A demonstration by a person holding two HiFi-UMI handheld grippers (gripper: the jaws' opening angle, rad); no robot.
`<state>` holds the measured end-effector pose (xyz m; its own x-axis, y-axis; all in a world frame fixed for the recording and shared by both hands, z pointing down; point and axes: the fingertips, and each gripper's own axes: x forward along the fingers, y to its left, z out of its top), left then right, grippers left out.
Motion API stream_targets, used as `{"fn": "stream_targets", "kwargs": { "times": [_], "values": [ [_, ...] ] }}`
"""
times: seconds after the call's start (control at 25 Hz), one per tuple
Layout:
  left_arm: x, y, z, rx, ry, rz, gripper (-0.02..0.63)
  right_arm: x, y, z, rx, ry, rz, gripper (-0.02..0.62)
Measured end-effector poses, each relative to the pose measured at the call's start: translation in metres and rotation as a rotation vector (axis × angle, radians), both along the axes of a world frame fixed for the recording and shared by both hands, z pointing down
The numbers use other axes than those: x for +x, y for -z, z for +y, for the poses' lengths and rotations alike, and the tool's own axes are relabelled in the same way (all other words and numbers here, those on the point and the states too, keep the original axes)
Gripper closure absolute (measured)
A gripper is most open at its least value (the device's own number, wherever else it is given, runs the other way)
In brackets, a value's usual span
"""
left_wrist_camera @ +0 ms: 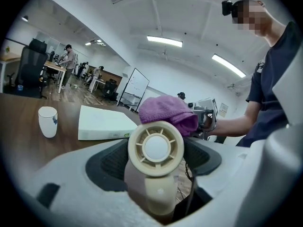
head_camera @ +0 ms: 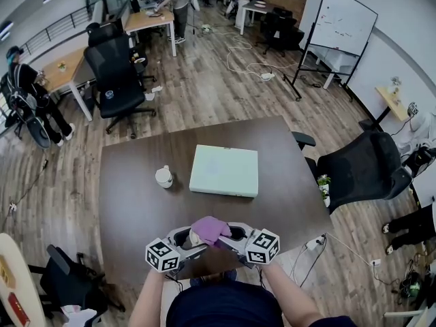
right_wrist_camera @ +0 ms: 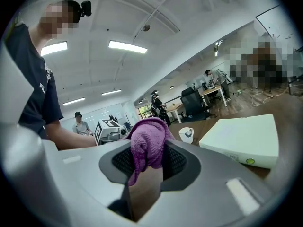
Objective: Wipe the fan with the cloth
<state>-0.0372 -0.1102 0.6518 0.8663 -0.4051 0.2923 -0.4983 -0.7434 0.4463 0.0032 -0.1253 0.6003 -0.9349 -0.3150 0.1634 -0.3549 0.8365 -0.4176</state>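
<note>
Nearest, above the front edge of the surface (head_camera: 129, 210), the left gripper (head_camera: 180, 240) is seen with its jaws clamped on a small cream fan (left_wrist_camera: 156, 148). The jaws of the right gripper (head_camera: 238, 235) are closed on a purple cloth (right_wrist_camera: 147, 145), which is held against the fan's upper rim. Farther back, a white cup (head_camera: 163, 176) and a flat white box (head_camera: 224, 170) are set side by side.
</note>
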Motion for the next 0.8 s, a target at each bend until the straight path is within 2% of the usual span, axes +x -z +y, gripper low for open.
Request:
{"fn": "stream_targets", "kwargs": {
  "times": [0.16, 0.56, 0.8],
  "values": [
    [-0.005, -0.011, -0.003, -0.005, 0.0, -0.048, 0.241, -0.006, -0.012, 0.009, -0.011, 0.035, 0.038, 0.471],
    [-0.004, -0.057, 0.004, -0.003, -0.086, -0.262, 0.241, 0.0, -0.055, 0.028, -0.053, 0.049, 0.177, 0.469],
    [-0.009, -0.076, 0.005, -0.003, -0.106, -0.344, 0.241, 0.012, -0.072, 0.039, -0.09, 0.032, 0.203, 0.469]
  ]
}}
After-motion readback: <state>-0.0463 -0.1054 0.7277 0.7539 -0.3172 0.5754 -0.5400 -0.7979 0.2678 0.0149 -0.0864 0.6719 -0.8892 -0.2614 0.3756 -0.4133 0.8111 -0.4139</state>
